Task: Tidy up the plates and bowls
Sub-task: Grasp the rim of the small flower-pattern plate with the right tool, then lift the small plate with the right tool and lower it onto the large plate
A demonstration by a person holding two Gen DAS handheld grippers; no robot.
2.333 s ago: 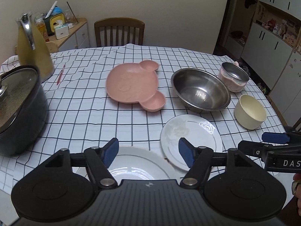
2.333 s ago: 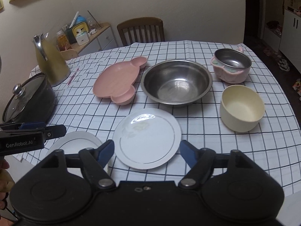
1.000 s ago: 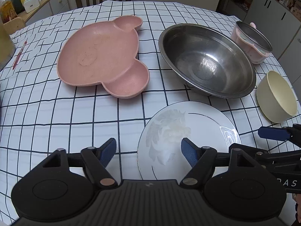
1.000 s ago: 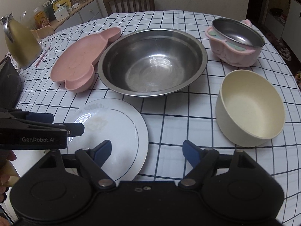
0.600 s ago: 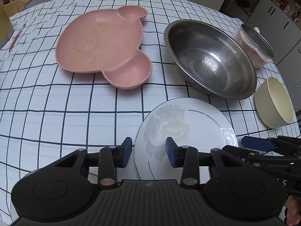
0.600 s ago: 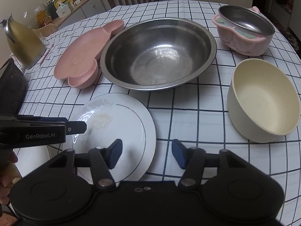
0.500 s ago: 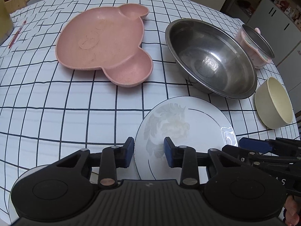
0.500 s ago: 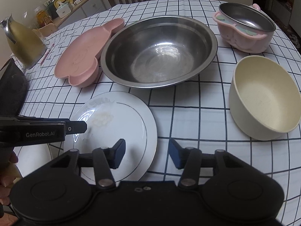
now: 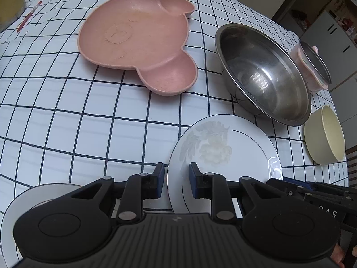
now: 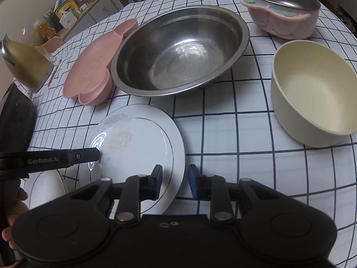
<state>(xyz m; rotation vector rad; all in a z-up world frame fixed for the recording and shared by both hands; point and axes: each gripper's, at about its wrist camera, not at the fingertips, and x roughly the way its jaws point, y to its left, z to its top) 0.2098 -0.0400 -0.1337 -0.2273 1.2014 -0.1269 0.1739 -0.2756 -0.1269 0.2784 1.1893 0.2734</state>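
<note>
Left wrist view: floral white plate (image 9: 223, 151) rim is straddled by left gripper (image 9: 176, 178) and right gripper (image 10: 175, 181), jaws narrowed, grip unconfirmed, presumably for stacking.

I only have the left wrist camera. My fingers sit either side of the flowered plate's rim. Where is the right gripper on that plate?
Observer: The right gripper straddles the right rim of the flowered plate, jaws apart, not clamped.
Operator: Anything off to the left I can't see?
Observer: A dark pot sits left of the flowered plate.
Operator: Is the pink bowl empty?
Observer: The part of the pink bowl interior that shows is bare steel.
</note>
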